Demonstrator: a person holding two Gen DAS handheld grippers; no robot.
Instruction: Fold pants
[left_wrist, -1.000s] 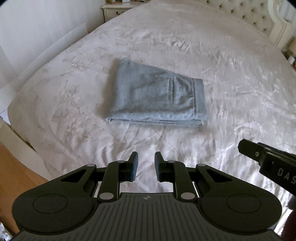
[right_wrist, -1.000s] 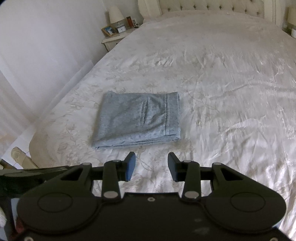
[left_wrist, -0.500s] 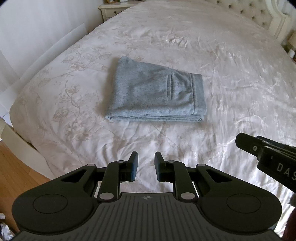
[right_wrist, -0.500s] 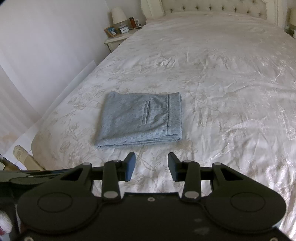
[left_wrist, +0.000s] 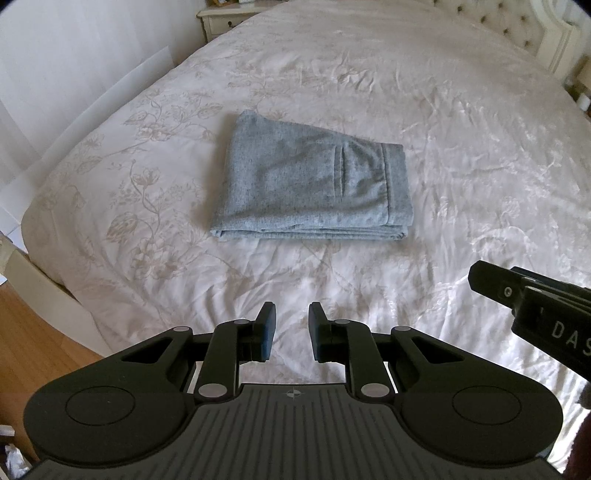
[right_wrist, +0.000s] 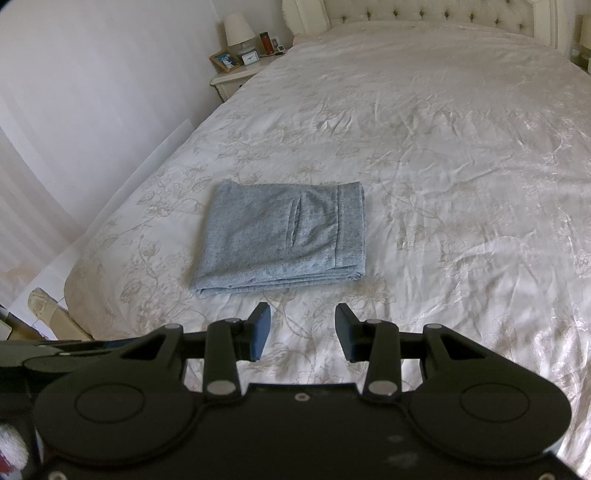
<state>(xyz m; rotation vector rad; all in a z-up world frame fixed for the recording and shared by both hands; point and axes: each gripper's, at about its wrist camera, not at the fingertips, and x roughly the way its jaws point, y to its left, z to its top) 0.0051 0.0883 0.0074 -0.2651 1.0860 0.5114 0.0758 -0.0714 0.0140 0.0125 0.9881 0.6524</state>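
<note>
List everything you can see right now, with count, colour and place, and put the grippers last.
pants: one, grey-blue, folded flat on the bed
bed cover: one, cream floral, spread over the bed
headboard: one, cream tufted, far end
nightstand: one, cream, left of the bed by the wall
lamp: one, white shade, on the nightstand
photo frame: one, wooden, on the nightstand
left gripper: one, black, open, empty
right gripper: one, black, open, empty

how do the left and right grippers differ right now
The left gripper has its jaws set close, with a narrow gap; the right gripper has its jaws clearly wider apart. The folded grey pants sit straight ahead of the left gripper but ahead and a little left of the right gripper. Both are empty, held above the bedspread, short of the pants and touching nothing.
</note>
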